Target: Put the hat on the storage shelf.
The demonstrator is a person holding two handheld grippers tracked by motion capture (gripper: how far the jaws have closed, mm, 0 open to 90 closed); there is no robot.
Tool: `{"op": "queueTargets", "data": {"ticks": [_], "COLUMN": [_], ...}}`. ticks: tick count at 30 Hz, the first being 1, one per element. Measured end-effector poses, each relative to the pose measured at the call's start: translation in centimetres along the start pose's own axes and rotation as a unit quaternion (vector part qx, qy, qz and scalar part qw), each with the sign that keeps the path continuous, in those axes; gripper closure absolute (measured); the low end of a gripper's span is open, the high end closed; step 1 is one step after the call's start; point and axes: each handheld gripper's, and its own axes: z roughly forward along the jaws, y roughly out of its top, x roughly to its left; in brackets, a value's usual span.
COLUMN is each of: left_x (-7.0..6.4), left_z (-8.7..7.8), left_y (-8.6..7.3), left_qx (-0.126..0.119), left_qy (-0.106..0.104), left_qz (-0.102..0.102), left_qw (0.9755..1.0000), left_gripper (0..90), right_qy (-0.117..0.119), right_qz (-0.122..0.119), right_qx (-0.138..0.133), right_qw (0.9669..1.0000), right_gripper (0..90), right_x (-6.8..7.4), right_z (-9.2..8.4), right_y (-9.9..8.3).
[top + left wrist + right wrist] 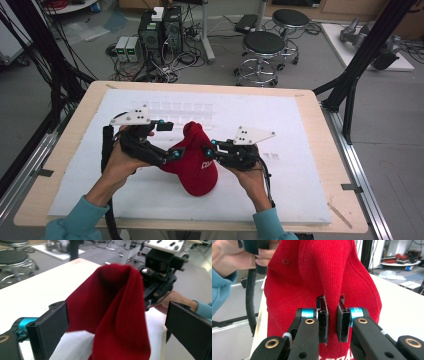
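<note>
— Where did we have the red cap point(196, 165)?
— Mid-tabletop point(310, 165), between both hands. Our right gripper point(331, 322) pinched a fold of it; our left gripper point(110, 332), angled inward, had jaws wide apart around its fabric.

Even bright indoor light, soft shadows, slightly blurred close views

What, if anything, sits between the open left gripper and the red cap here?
Nothing visible. The red cap hangs directly between the spread jaws of the left gripper, with bare white table behind it. The right gripper already pinches a fold on the cap's far side.
</note>
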Motion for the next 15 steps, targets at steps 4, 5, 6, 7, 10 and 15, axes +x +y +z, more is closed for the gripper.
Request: {"op": "queueTargets", "data": {"ticks": [4, 5, 6, 7, 10, 15], "left_x": [0.2, 0.2, 0.2, 0.2, 0.4, 0.7], "left_z": [-1.0, -1.2, -1.3, -1.4, -1.9, -2.5], "left_y": [-1.0, -1.5, -1.8, -2.1, -3.2, -4.4], "left_qx": [-0.011, -0.017, -0.017, -0.017, -0.019, -0.022], "left_qy": [0.017, 0.018, 0.019, 0.025, 0.034, 0.041], "left_qz": [-0.012, -0.013, -0.013, -0.016, -0.023, -0.035], "left_qw": [0.9997, 0.9996, 0.9996, 0.9994, 0.999, 0.9983], "left_gripper": [5.5, 5.5, 5.5, 5.6, 5.5, 5.5], "right_qy": [-0.01, -0.015, -0.021, -0.023, -0.037, -0.064], "right_qz": [0.004, 0.005, 0.009, 0.009, 0.015, 0.018], "right_qx": [-0.009, -0.011, -0.013, -0.016, -0.023, -0.031], "right_qw": [0.9999, 0.9998, 0.9997, 0.9996, 0.9989, 0.9973], "right_gripper": [83.2, 83.3, 83.2, 83.2, 83.2, 83.3], "right_x": [0.0, 0.0, -0.1, -0.2, -0.3, -0.3], "right_z": [-0.2, -0.3, -0.3, -0.4, -0.5, -0.8], "right_y": [0.1, 0.1, 0.1, 0.1, 0.2, 0.5]}}
